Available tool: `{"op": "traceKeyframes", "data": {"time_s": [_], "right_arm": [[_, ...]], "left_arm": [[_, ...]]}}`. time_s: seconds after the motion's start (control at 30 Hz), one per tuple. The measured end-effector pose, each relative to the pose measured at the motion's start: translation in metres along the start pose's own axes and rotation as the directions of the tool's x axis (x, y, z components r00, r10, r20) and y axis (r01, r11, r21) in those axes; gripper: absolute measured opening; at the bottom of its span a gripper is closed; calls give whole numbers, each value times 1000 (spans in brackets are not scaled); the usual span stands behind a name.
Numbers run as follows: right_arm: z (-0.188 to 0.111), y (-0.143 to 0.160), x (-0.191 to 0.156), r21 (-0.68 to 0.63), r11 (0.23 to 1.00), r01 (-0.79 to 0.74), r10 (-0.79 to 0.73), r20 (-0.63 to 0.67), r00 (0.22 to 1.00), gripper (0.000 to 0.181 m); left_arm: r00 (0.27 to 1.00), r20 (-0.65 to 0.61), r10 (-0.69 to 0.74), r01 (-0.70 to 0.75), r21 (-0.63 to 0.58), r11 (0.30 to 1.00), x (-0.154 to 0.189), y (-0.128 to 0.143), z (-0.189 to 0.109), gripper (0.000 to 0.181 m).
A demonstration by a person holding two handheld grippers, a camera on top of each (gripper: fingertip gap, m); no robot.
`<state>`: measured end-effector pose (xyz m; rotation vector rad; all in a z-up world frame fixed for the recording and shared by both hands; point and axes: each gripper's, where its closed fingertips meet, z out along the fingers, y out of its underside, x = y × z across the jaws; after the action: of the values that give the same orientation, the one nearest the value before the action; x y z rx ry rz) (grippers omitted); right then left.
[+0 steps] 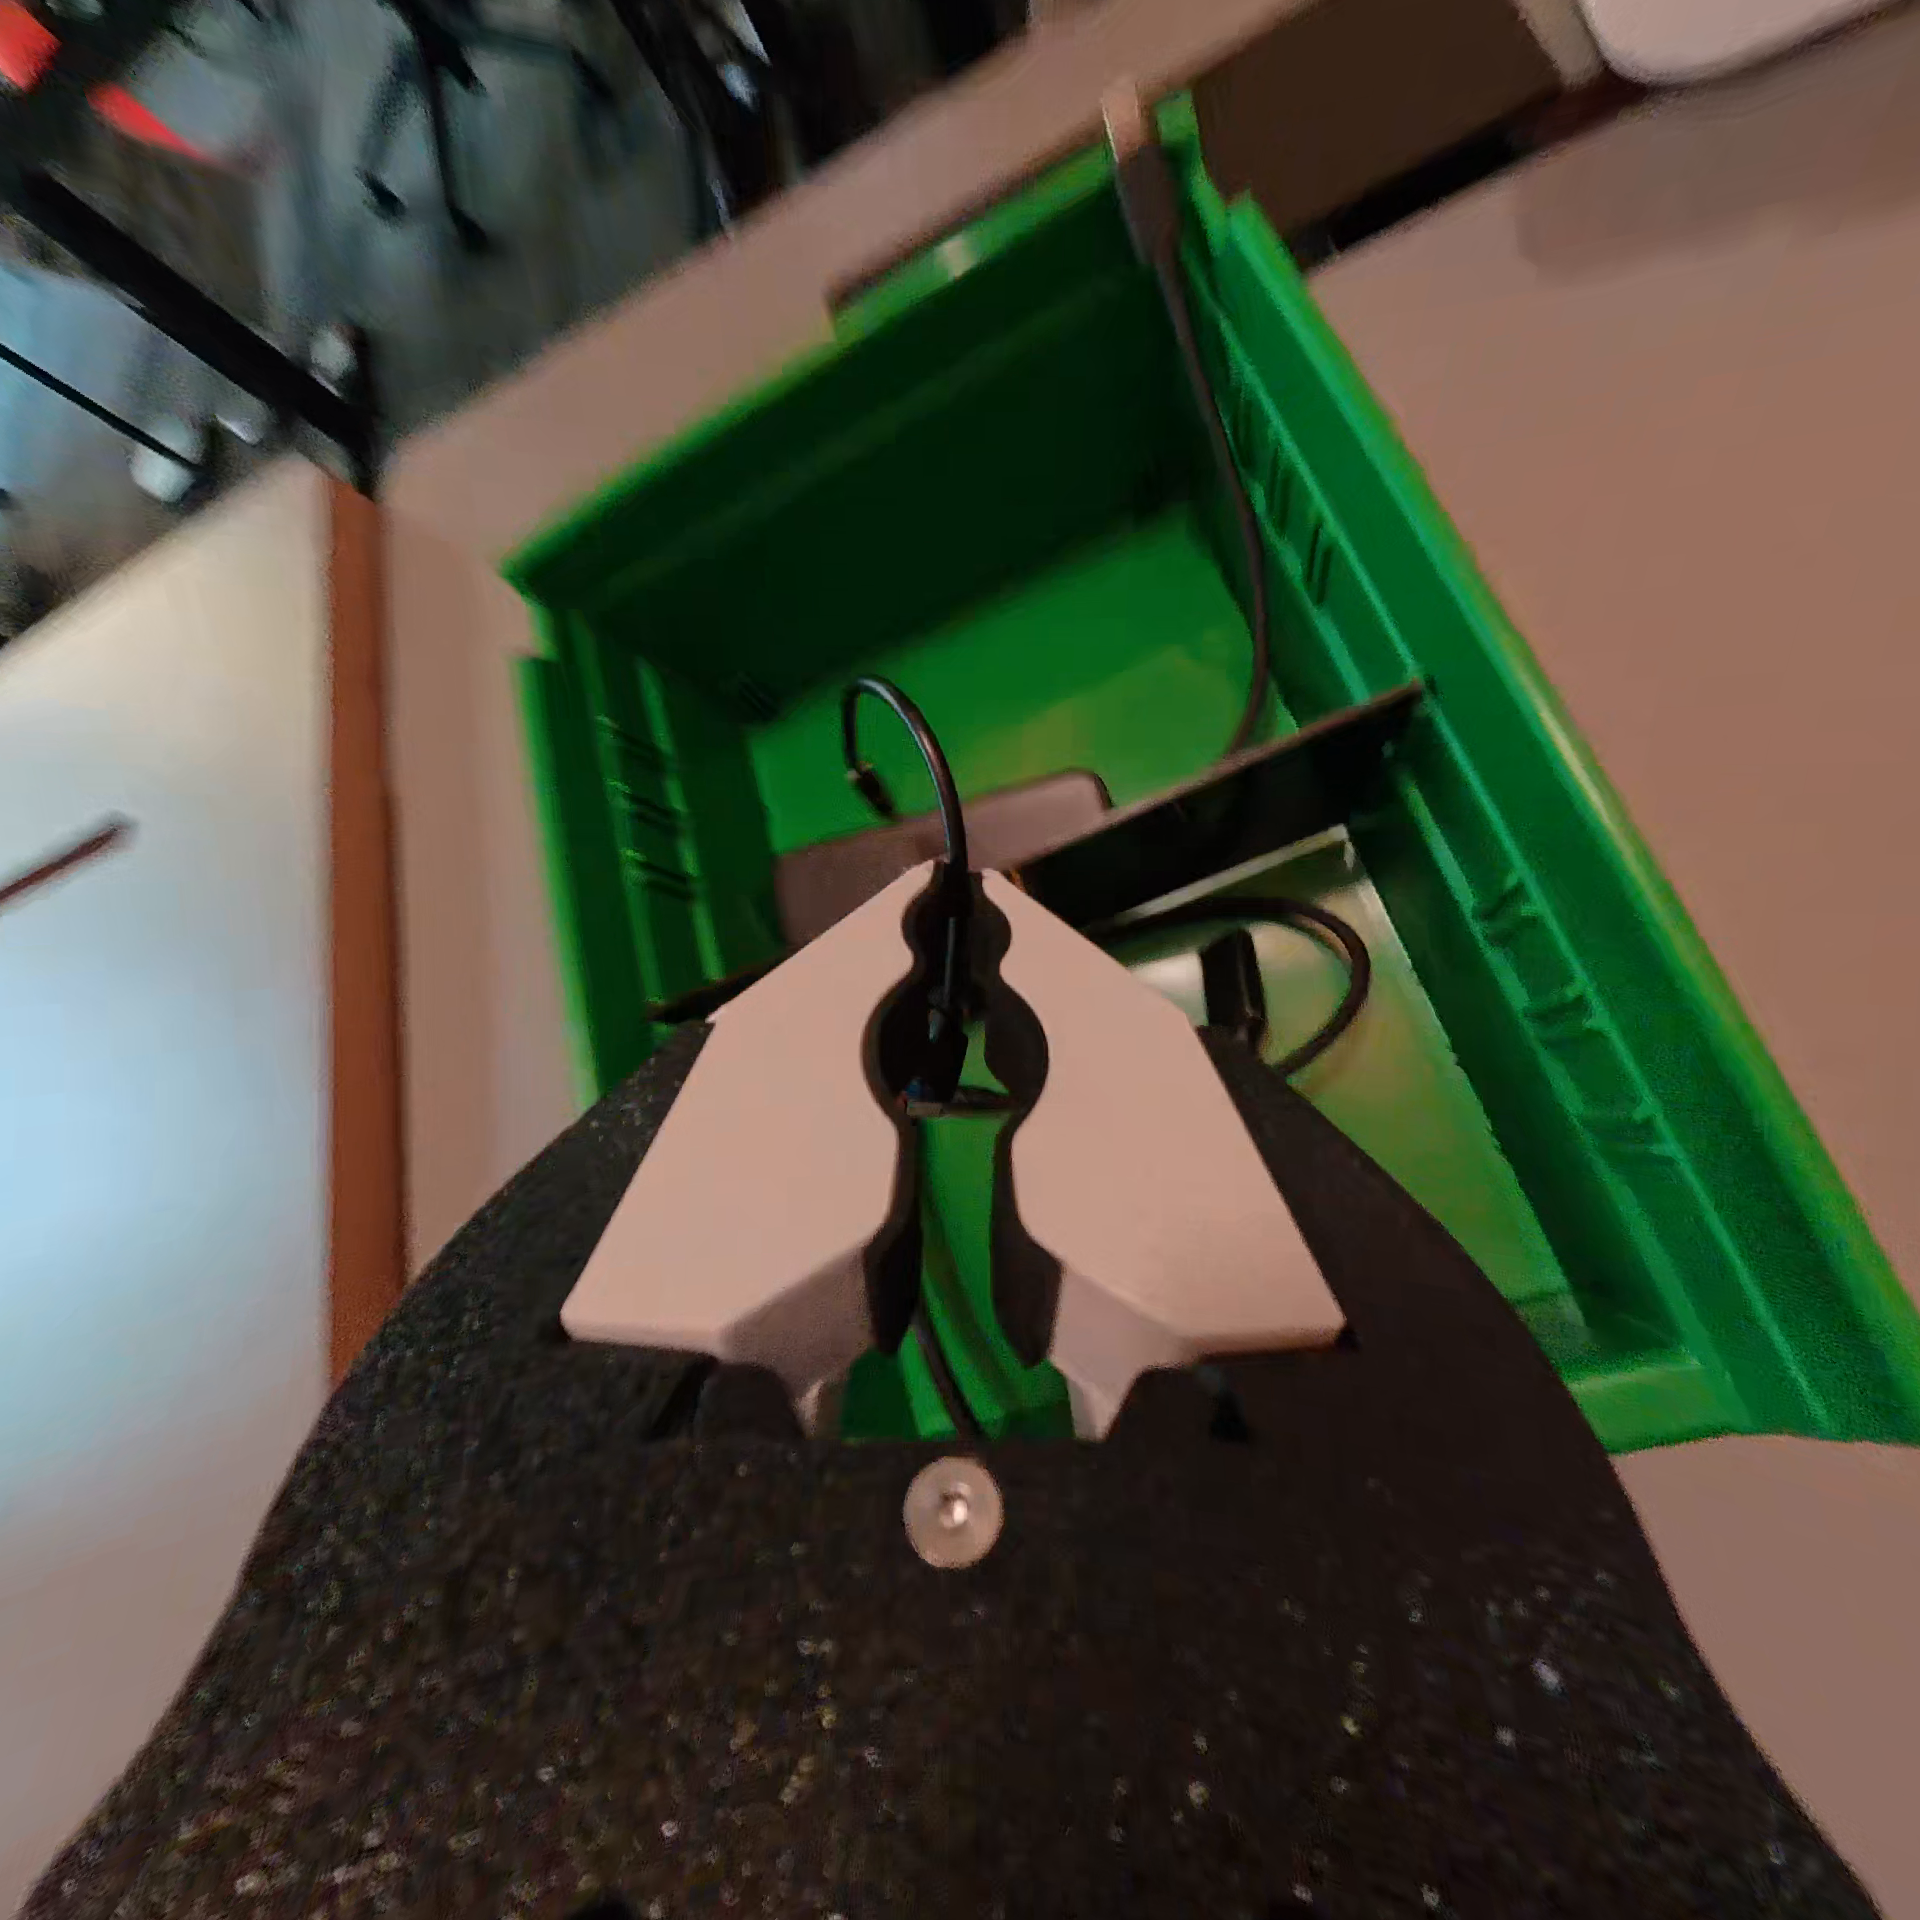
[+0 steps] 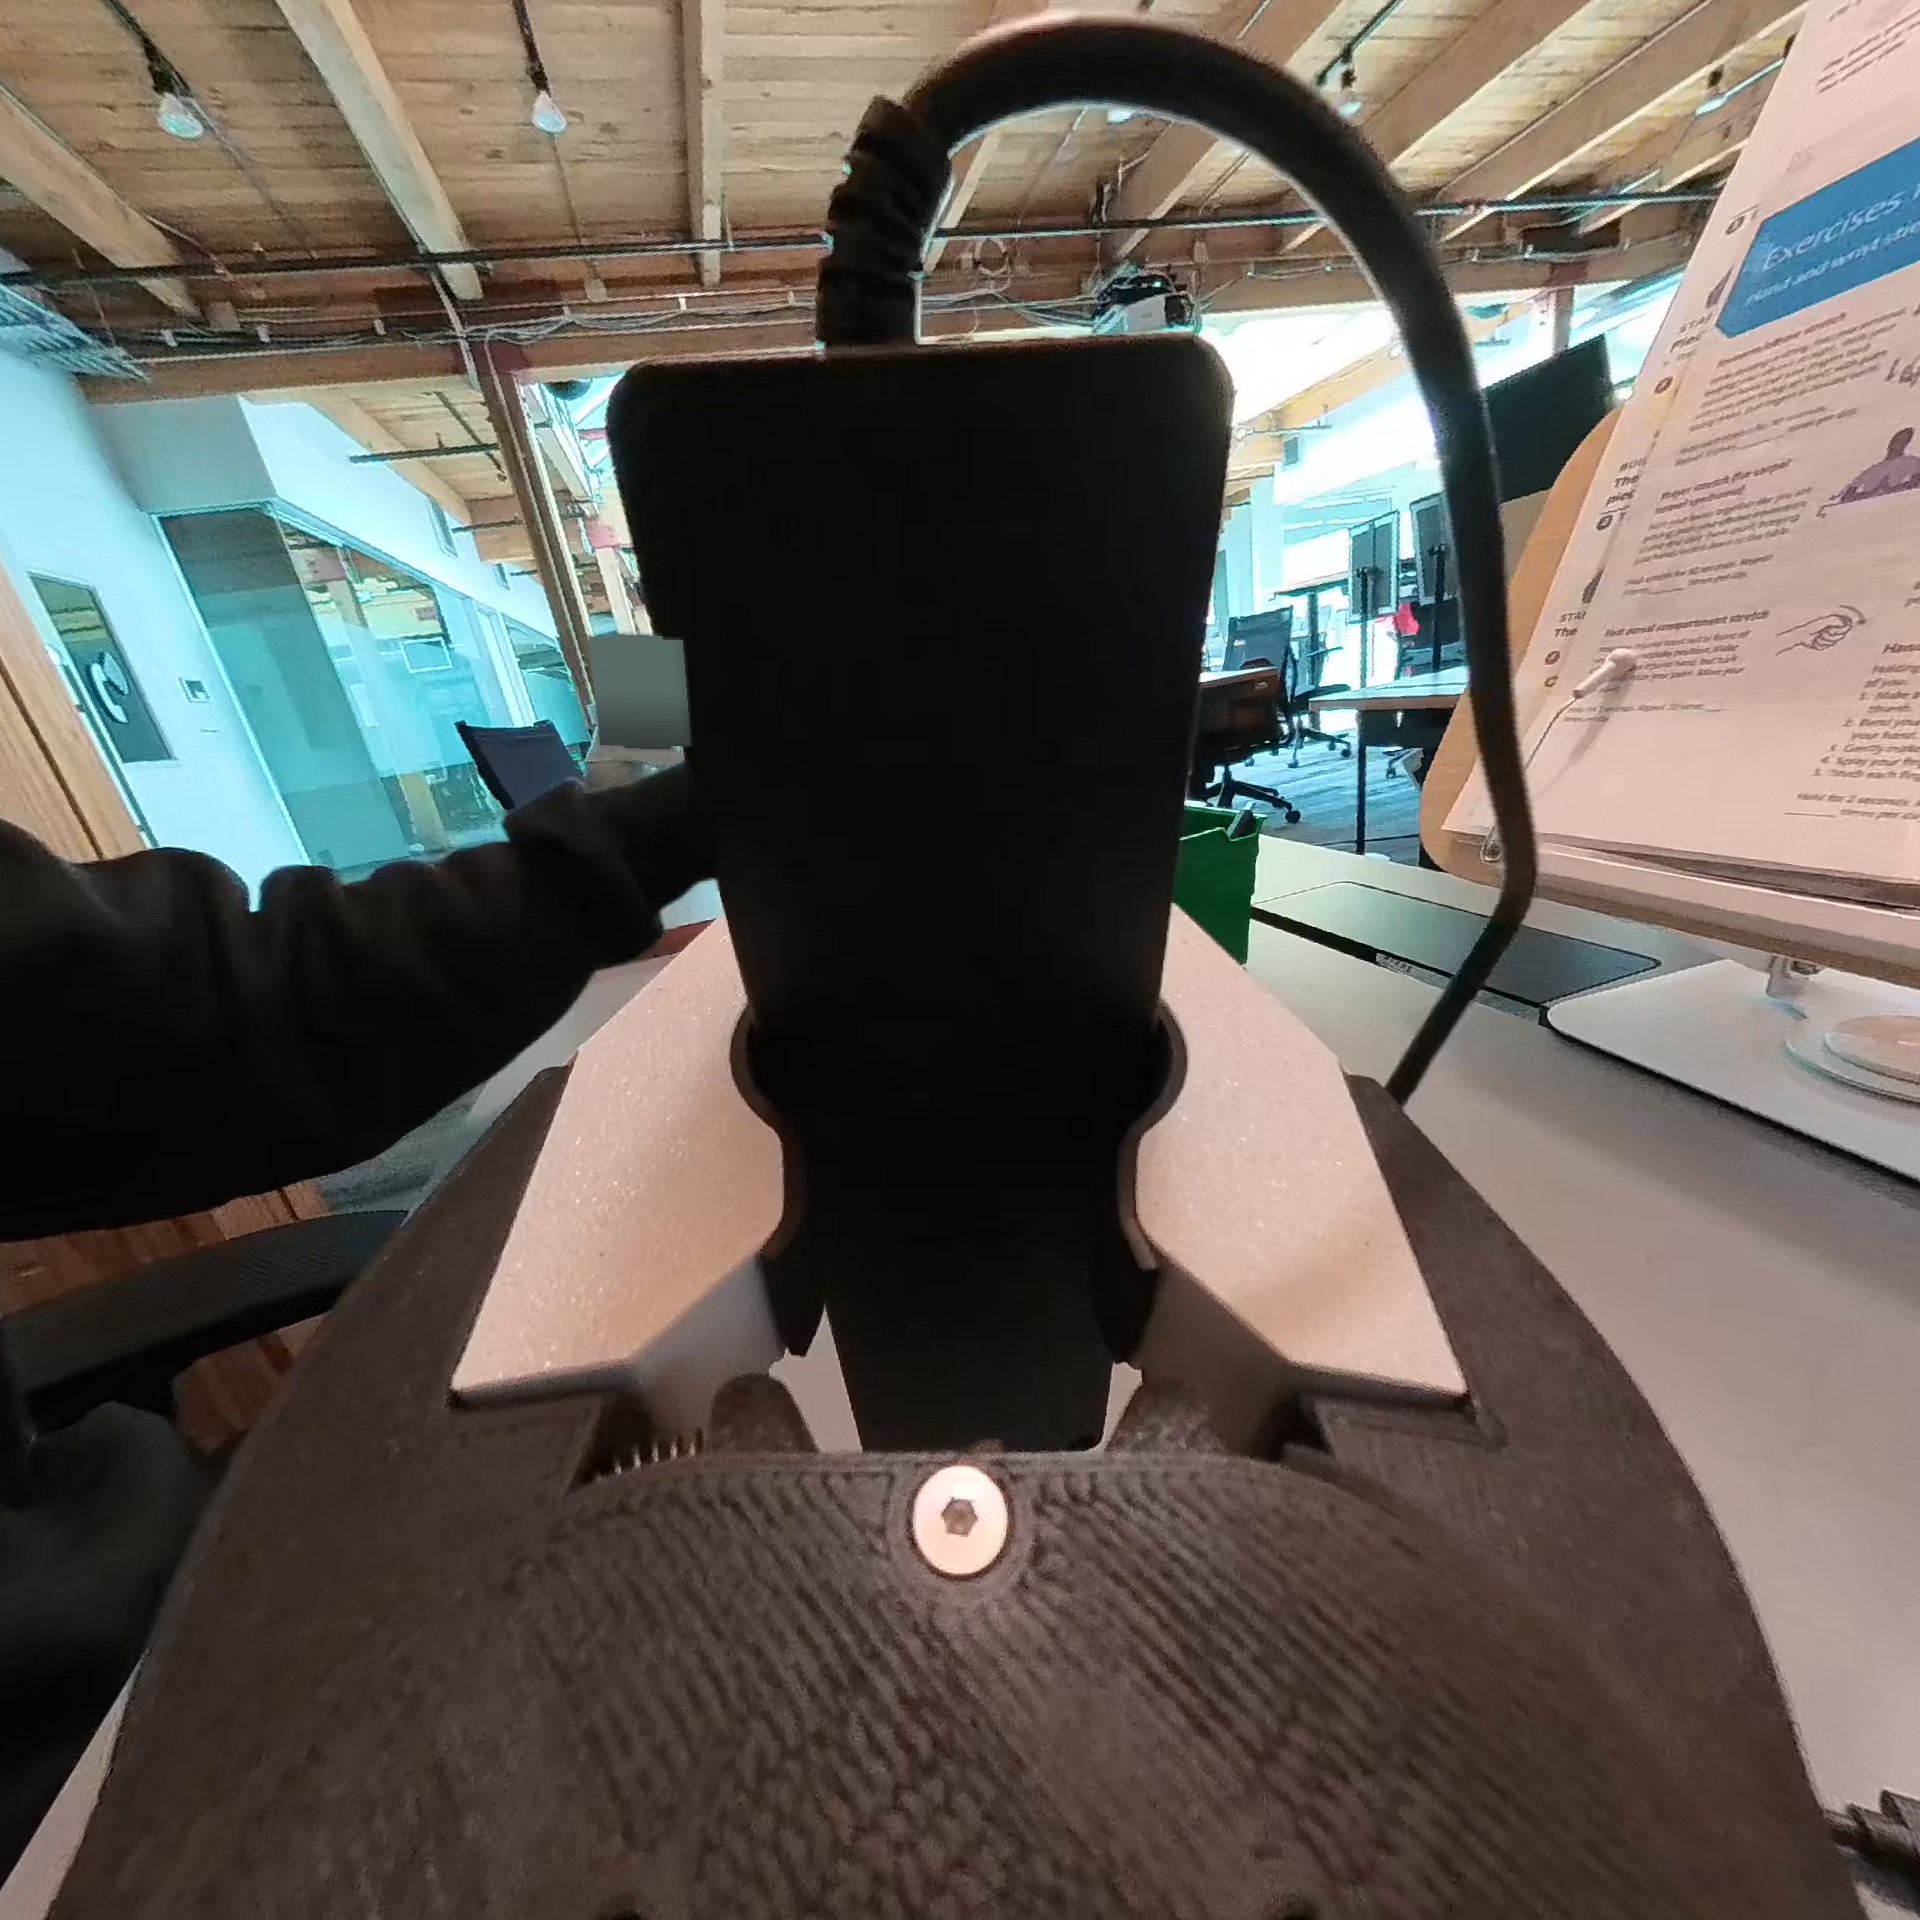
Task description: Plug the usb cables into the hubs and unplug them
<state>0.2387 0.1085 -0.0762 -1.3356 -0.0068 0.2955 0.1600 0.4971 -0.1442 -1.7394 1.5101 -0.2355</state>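
In the left wrist view my left gripper (image 1: 954, 883) is shut on a thin black usb cable (image 1: 925, 748), which arches up out of the fingertips over the green bin (image 1: 1558, 935). A grey hub (image 1: 935, 842) lies in the bin just beyond the fingertips. Another black cable (image 1: 1340, 966) loops in the nearer compartment. In the right wrist view my right gripper (image 2: 956, 987) is shut on a black hub (image 2: 914, 675), held upright; its thick black cable (image 2: 1455, 416) arcs over to the right and down to the table.
A black divider (image 1: 1247, 790) splits the green bin. A further grey connector and cable (image 1: 1153, 187) hang over the bin's far rim. A person's dark sleeve (image 2: 312, 987) reaches across at the left. A stand with printed pages (image 2: 1714, 520) is at the right on the white table (image 2: 1662, 1299).
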Motion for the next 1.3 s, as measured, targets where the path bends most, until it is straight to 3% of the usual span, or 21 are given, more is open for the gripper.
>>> {"op": "traceKeyframes", "data": {"time_s": [0.13,0.2,0.27,0.33,0.4,0.47,0.57,0.7,0.8,0.93,1.03,1.17,1.3], "right_arm": [[-3,-5,2,18,1000,3,-3,-7,1000,63],[-7,-9,5,30,1000,7,-6,-12,1000,63],[-12,-14,8,51,999,8,-6,-26,1000,63],[-18,-22,11,81,997,2,0,-28,1000,63],[-24,-27,14,105,994,2,2,-41,999,63],[-29,-30,16,116,993,-4,9,-40,999,63],[-31,-31,14,130,991,-21,23,-11,1000,63],[-30,-25,-7,92,996,-21,9,130,991,63],[-31,-18,-26,59,998,-24,8,248,969,63],[-31,-18,-43,66,996,-58,32,351,936,63],[-32,-15,-53,56,996,-63,35,403,914,63],[-29,-8,-58,35,998,-54,34,429,903,63],[-19,7,-44,-18,1000,5,1,327,945,63]], "left_arm": [[987,84,135,-154,297,942,-6,-68,-61,1],[948,59,311,-301,474,828,32,-99,-97,0],[874,7,486,-393,597,699,85,-106,-125,0],[796,-2,606,-449,669,592,136,-97,-139,0],[671,13,741,-544,688,480,186,-69,-139,0],[559,18,829,-620,673,404,226,-35,-127,0],[469,15,883,-678,646,350,255,6,-110,0],[398,-143,906,-621,685,381,272,50,-104,0],[353,-292,889,-601,657,454,270,79,-98,1],[375,-452,809,-548,596,587,265,96,-96,28],[406,-516,755,-474,587,656,264,92,-104,31],[518,-576,633,-311,562,766,273,61,-119,32],[700,-607,375,-234,301,924,276,49,-91,35]]}}
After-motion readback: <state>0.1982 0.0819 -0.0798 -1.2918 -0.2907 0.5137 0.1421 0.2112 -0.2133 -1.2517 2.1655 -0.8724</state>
